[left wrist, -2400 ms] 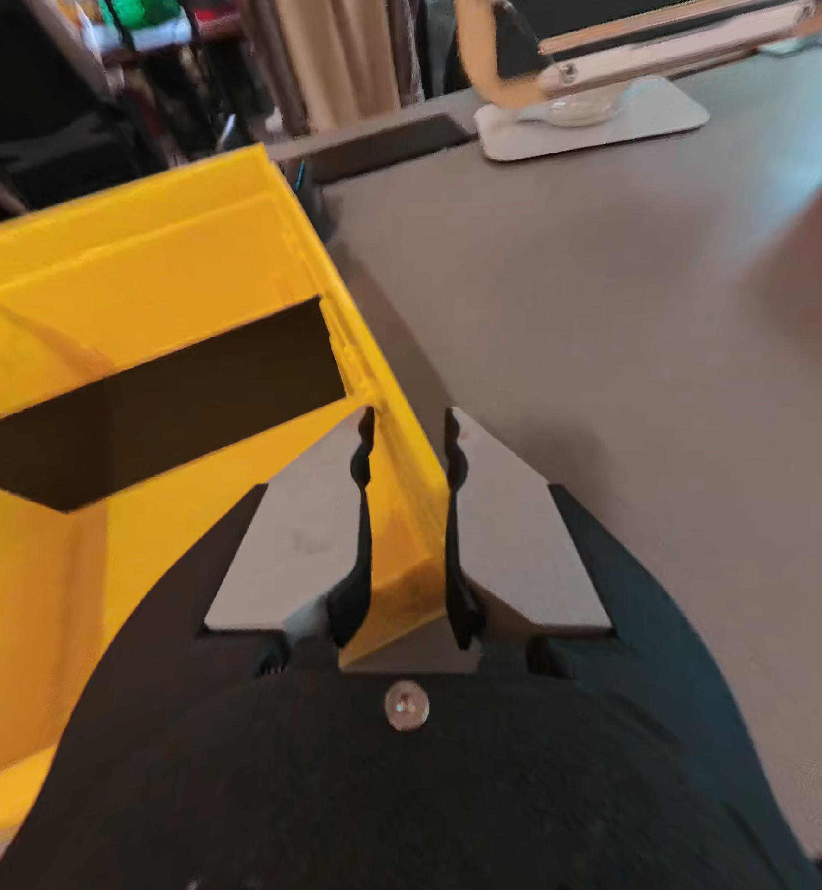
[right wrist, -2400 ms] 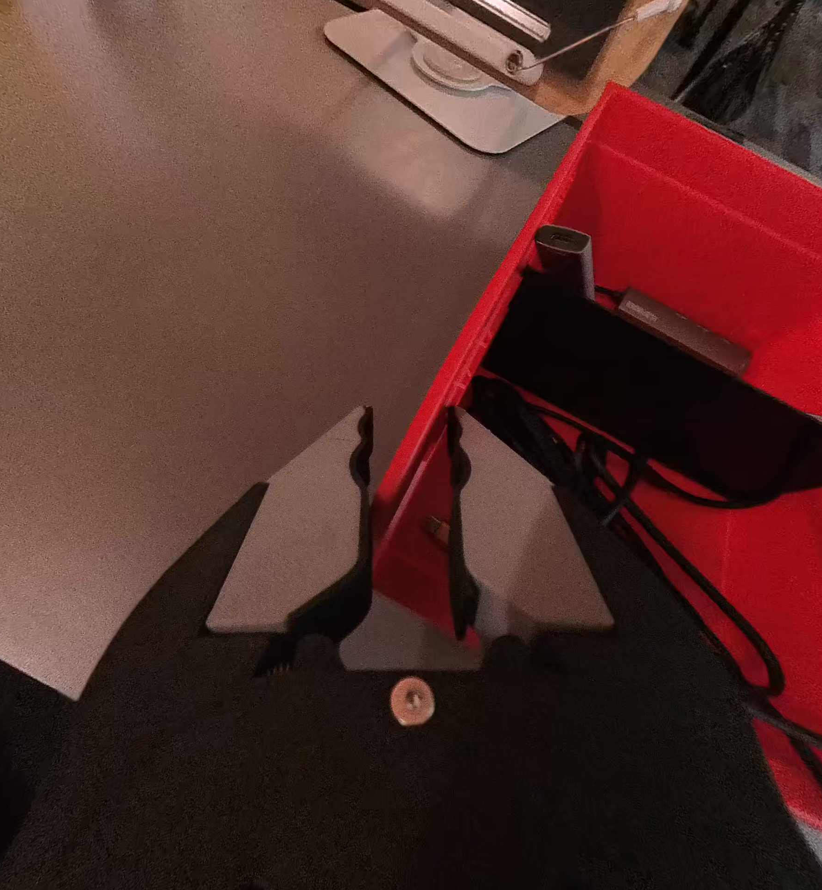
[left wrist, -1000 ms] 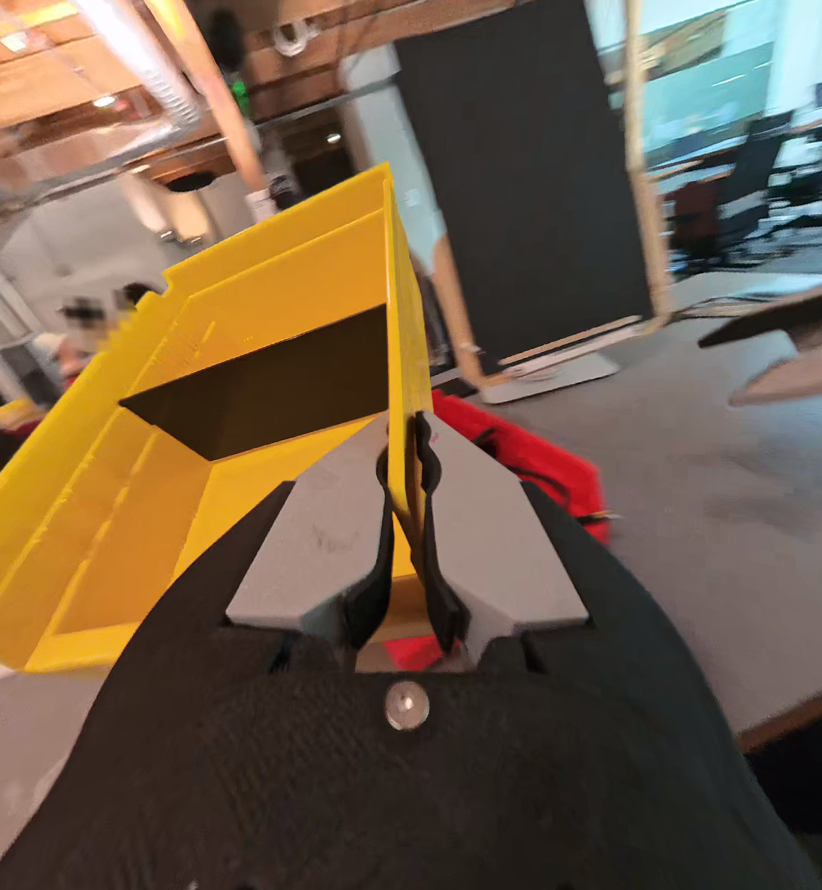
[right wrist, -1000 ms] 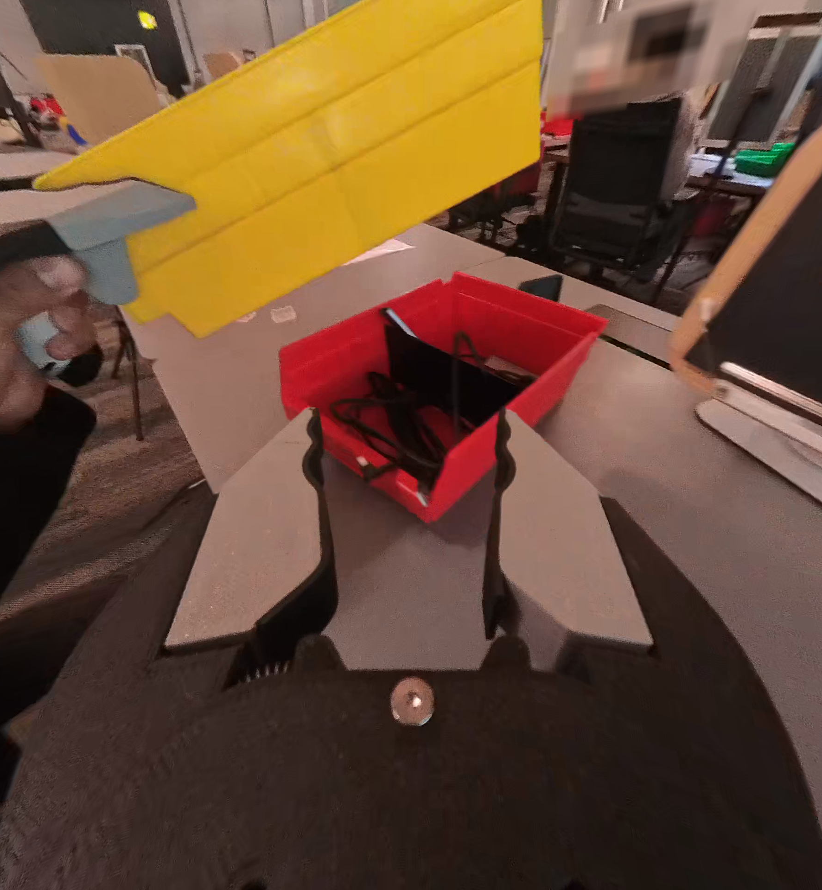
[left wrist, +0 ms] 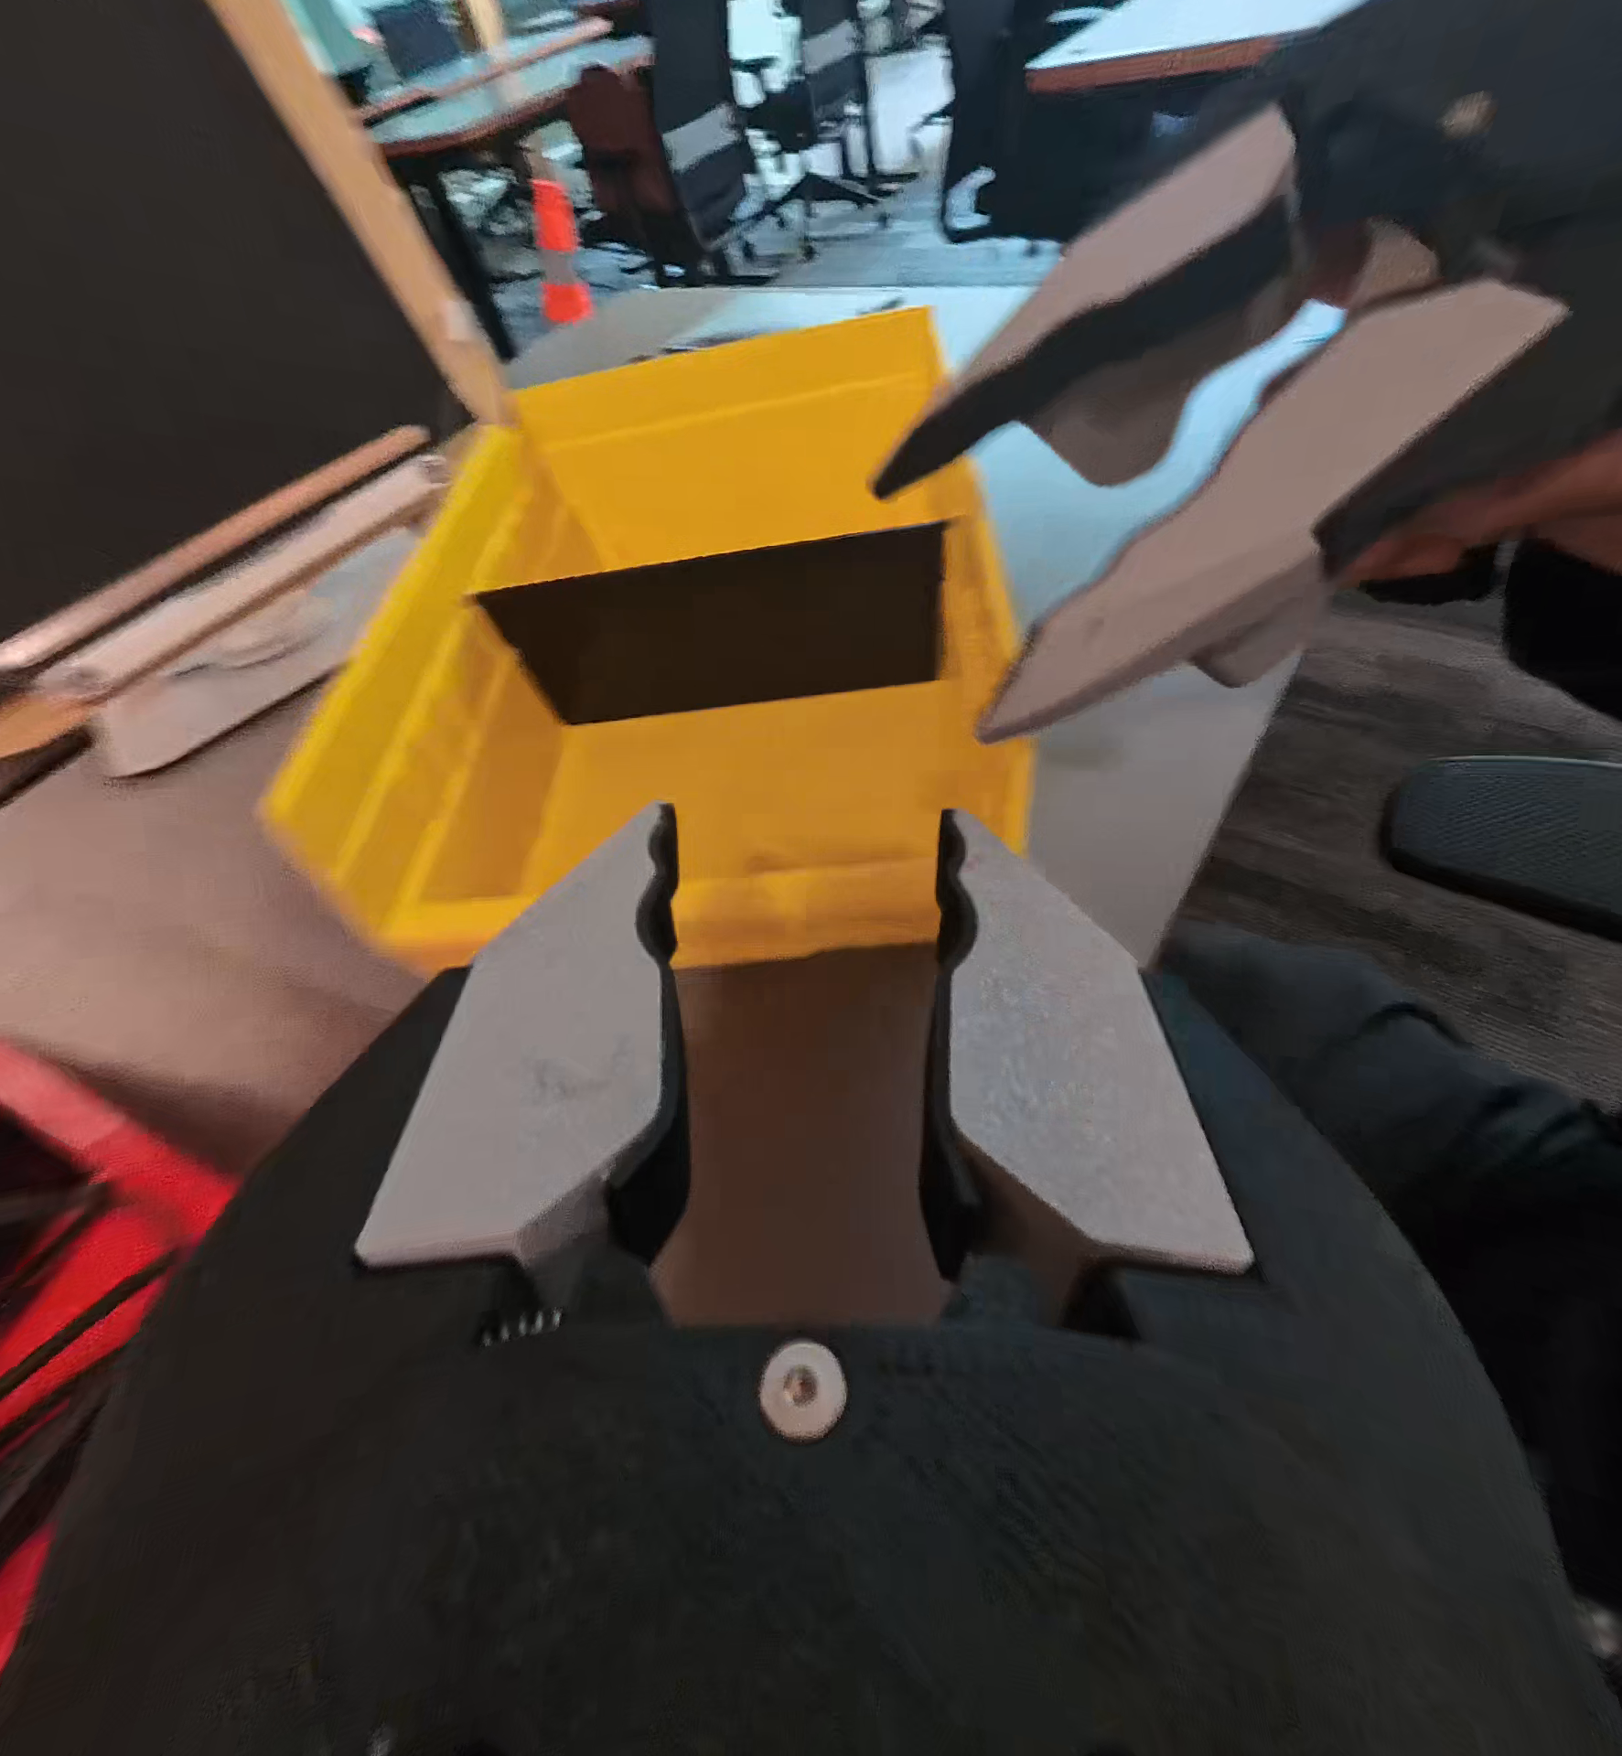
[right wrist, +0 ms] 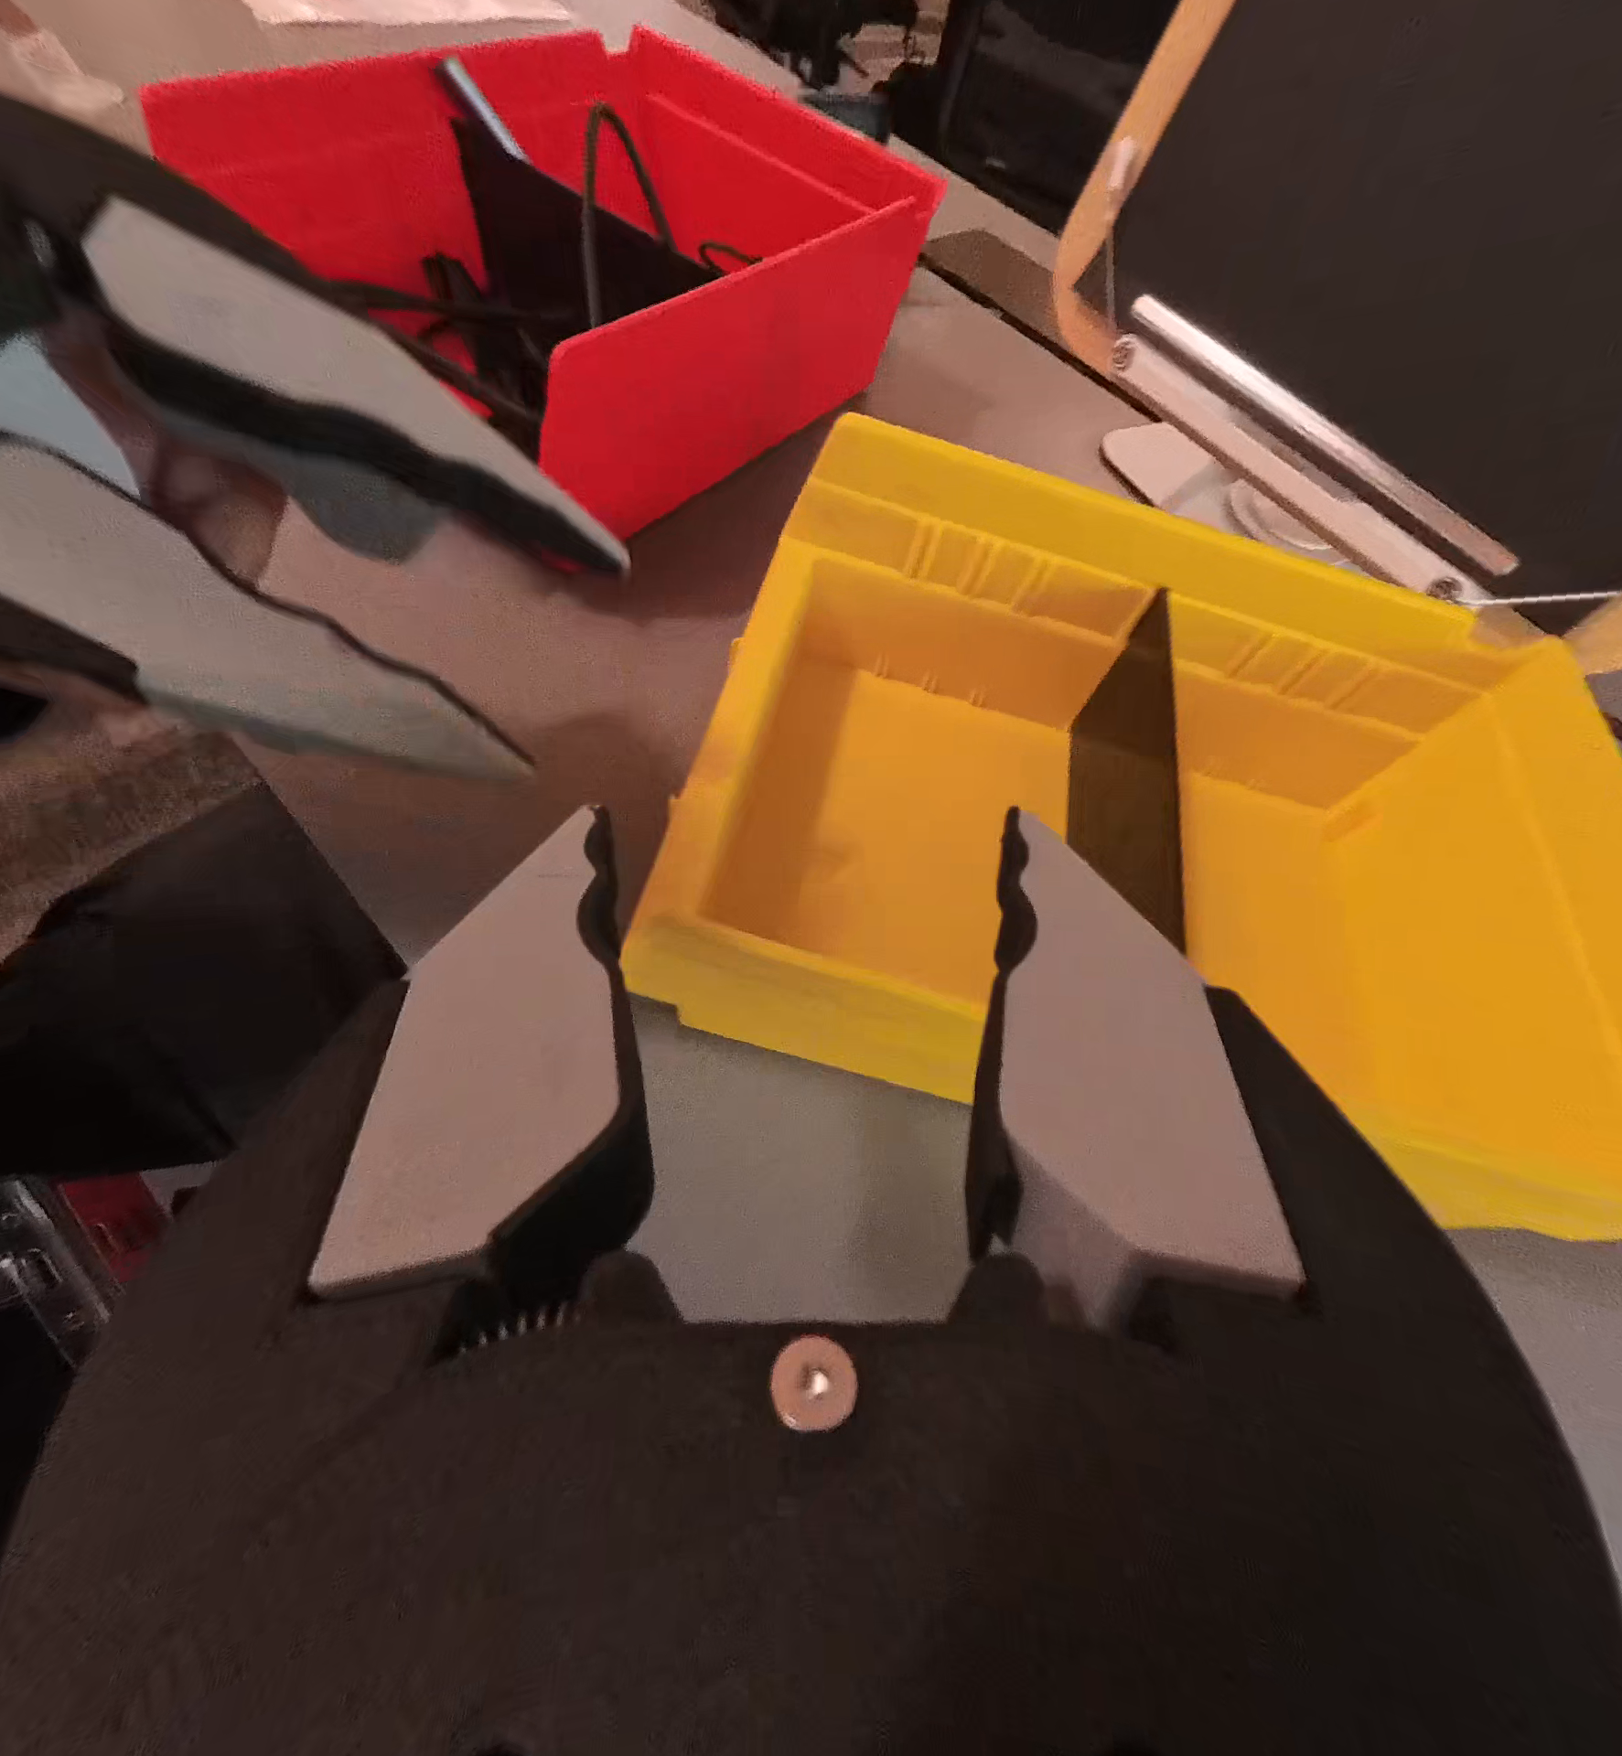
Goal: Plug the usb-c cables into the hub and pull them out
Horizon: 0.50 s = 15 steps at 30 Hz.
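The red bin [right wrist: 740,314] stands on the grey table and holds a tangle of black usb-c cables [right wrist: 484,314] in front of a black divider [right wrist: 541,219]. The grey end of a hub [right wrist: 469,95] sticks up behind the divider. My left gripper [left wrist: 807,836] is open and empty, just before the near wall of the yellow bin [left wrist: 769,789]. It also shows in the right wrist view [right wrist: 569,665], between the two bins. My right gripper [right wrist: 805,836] is open and empty above the yellow bin's near corner [right wrist: 788,988]. It also shows in the left wrist view [left wrist: 935,608].
The yellow bin has only a black divider [right wrist: 1125,760] in it and stands right of the red bin [left wrist: 27,1235]. A monitor [right wrist: 1406,238] on a silver stand [right wrist: 1158,456] rises behind the bins. A black chair armrest [left wrist: 1548,836] lies beyond the table edge.
The yellow bin, held in the air by its wall in my left gripper a second ago, now stands on the table. The left gripper has opened and let go. The right gripper has swung over the yellow bin.
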Tool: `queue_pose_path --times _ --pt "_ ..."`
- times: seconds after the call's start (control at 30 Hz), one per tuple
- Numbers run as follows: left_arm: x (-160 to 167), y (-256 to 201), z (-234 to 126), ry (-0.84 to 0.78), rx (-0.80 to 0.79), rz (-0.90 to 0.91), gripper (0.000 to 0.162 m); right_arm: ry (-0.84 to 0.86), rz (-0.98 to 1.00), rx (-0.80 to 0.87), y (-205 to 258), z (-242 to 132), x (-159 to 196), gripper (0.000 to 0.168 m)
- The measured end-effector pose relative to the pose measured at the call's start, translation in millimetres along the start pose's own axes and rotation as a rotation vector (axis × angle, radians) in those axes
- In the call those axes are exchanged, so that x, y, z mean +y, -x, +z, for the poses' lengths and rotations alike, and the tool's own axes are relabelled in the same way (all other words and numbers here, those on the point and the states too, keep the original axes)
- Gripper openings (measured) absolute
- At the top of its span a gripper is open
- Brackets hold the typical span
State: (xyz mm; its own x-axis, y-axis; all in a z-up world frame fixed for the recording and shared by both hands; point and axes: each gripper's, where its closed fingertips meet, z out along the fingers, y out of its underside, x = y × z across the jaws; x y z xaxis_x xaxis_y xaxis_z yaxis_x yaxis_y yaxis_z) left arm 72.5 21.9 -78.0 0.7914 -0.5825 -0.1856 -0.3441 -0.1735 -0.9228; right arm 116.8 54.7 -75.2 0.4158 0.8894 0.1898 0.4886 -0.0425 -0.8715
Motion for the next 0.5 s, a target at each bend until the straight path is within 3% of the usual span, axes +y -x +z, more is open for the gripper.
queue_pose_path --times 0.17,0.2,0.3,0.33,0.4,0.5 --pt "32.6 86.5 -49.2 0.071 -0.237 -0.038 0.062 0.215 -0.171 0.084 6.4 31.2 29.8 0.07" --pt "40.6 97.8 -54.7 0.091 -0.253 -0.056 0.065 0.241 -0.192 0.103 -0.3 28.5 35.6 0.077" --pt "59.9 121.3 -72.9 0.12 -0.282 -0.097 0.069 0.326 -0.146 0.148 -39.9 0.3 57.8 0.09" --pt "64.7 126.5 -79.5 0.118 -0.291 -0.109 0.069 0.36 -0.131 0.188 -60.8 -13.4 68.9 0.088" --pt "70.5 131.4 -89.2 0.101 -0.299 -0.141 0.068 0.362 -0.086 0.302 -102.8 -42.6 81.2 0.079" --pt "68.3 128.0 -84.6 0.073 -0.294 -0.165 0.069 0.295 0.012 0.359 -121.5 -66.4 79.7 0.089"
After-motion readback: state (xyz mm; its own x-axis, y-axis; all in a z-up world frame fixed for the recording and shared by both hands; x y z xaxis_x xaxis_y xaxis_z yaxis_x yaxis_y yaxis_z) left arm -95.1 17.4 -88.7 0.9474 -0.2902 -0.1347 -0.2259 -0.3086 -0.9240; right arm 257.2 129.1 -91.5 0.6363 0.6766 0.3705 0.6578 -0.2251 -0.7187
